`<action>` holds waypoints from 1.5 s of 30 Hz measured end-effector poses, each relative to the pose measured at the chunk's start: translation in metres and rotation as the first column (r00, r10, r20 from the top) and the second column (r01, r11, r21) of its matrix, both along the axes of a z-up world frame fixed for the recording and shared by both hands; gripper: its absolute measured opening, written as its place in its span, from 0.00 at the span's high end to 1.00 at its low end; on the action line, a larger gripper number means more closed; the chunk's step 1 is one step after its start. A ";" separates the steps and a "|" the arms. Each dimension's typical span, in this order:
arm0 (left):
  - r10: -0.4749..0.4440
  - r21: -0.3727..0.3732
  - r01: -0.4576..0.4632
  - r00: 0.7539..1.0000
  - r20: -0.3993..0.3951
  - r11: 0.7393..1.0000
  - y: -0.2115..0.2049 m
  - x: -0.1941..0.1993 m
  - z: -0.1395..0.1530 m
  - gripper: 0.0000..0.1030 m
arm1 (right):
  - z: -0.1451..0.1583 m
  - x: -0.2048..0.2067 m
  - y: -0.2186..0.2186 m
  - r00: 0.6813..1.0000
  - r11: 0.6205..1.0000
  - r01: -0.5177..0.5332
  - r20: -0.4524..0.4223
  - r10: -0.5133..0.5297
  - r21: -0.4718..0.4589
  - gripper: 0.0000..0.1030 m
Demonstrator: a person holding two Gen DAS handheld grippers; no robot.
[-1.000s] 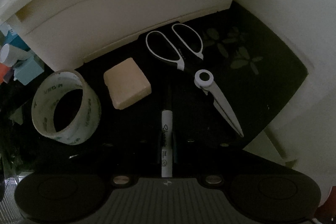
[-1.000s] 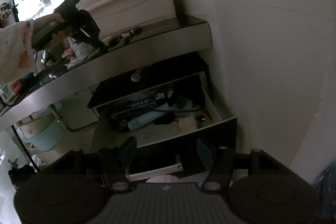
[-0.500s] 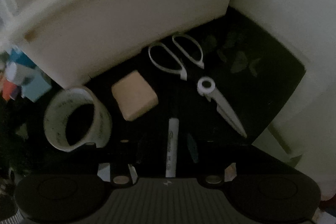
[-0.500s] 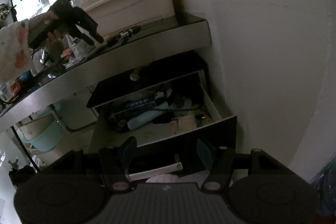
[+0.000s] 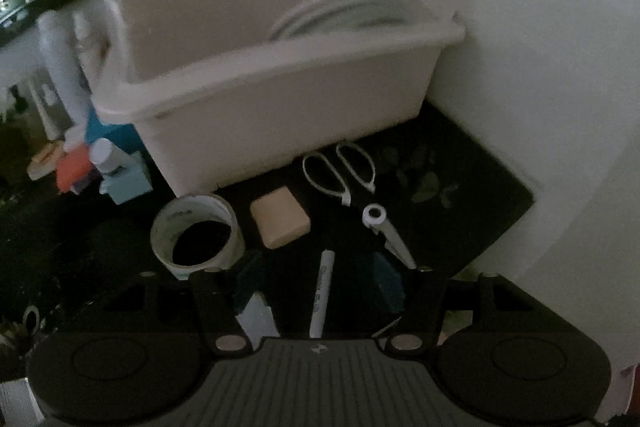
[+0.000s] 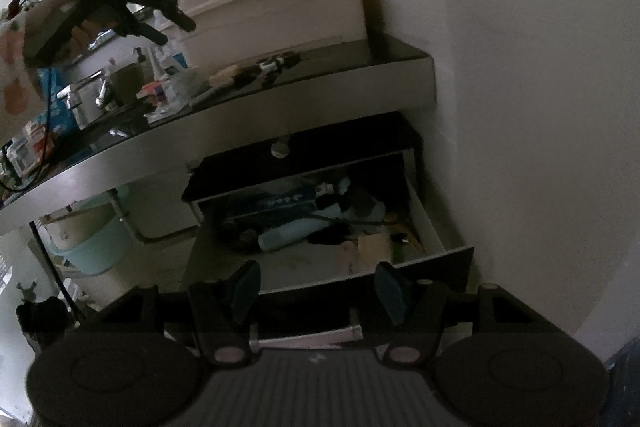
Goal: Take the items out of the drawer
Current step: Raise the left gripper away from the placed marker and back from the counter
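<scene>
In the left wrist view my left gripper (image 5: 318,277) is open and raised above the dark counter (image 5: 460,227). A white marker (image 5: 322,291) lies on the counter below it, between the fingers. Scissors (image 5: 352,187), a beige block (image 5: 280,221) and a tape roll (image 5: 196,237) lie beyond. In the right wrist view my right gripper (image 6: 316,291) is open and empty, in front of the open drawer (image 6: 430,223). The drawer holds a blue box (image 6: 272,207), a pale blue bottle (image 6: 292,233) and several small items. The left gripper (image 6: 168,15) shows high above the counter.
A white plastic tub (image 5: 280,79) stands at the back of the counter against the wall. Bottles and blue boxes (image 5: 120,171) crowd its left side. A closed upper drawer with a knob (image 6: 280,149) sits above the open one. A teal bucket (image 6: 92,243) stands under the counter.
My left gripper has opened, let go of the marker on the counter and pulled back upward. My right gripper has barely moved.
</scene>
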State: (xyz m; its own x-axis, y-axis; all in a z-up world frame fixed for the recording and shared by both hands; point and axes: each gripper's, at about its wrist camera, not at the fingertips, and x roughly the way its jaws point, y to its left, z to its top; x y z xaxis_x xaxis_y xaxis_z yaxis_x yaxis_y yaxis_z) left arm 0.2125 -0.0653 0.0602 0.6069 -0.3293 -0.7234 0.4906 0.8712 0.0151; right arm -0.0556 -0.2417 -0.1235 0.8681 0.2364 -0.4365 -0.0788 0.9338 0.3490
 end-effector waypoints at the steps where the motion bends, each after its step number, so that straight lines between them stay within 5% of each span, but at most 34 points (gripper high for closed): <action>1: 0.005 -0.011 -0.005 1.000 0.013 1.000 0.003 -0.007 0.002 0.36 | 0.001 0.001 0.001 1.000 1.000 -0.003 0.001 0.003 -0.002 0.39; 8: 0.044 -0.091 -0.035 0.994 0.103 0.995 0.028 -0.055 0.013 0.16 | 0.012 0.004 0.009 0.999 1.000 -0.011 0.031 0.012 -0.022 0.39; 14: 0.076 -0.156 -0.063 0.994 0.082 0.986 0.053 -0.096 0.001 0.15 | 0.011 0.009 0.022 0.999 0.999 -0.033 0.029 0.034 -0.043 0.39; 23: 0.185 -0.112 -0.170 0.971 0.148 0.979 0.069 -0.176 -0.048 0.14 | 0.006 0.018 0.042 0.997 0.995 -0.068 0.017 0.069 -0.069 0.39; 27: 0.223 -0.157 -0.204 0.968 0.111 0.966 0.080 -0.205 -0.071 0.14 | 0.003 0.022 0.051 0.996 0.993 -0.085 0.010 0.086 -0.082 0.39; 31: 0.288 -0.190 -0.268 0.954 0.088 0.945 0.091 -0.225 -0.095 0.14 | -0.008 0.028 0.061 0.996 0.991 -0.094 -0.009 0.093 -0.100 0.39; 37: 0.336 -0.100 -0.325 0.931 0.139 0.940 0.089 -0.251 -0.135 0.14 | -0.030 0.044 0.075 0.997 0.990 -0.075 -0.037 0.071 -0.118 0.39; 45: 0.385 -0.140 -0.369 0.917 0.106 0.919 0.106 -0.277 -0.167 0.14 | -0.063 0.071 0.090 0.998 0.989 -0.019 -0.055 0.011 -0.145 0.39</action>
State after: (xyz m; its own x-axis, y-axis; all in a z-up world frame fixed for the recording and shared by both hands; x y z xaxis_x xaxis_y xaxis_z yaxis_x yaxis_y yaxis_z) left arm -0.0641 0.0407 -0.1068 0.7876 -0.1333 -0.6016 0.1259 0.9905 -0.0546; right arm 0.0149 -0.1512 -0.1865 0.8393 0.1798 -0.5130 -0.0779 0.9738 0.2139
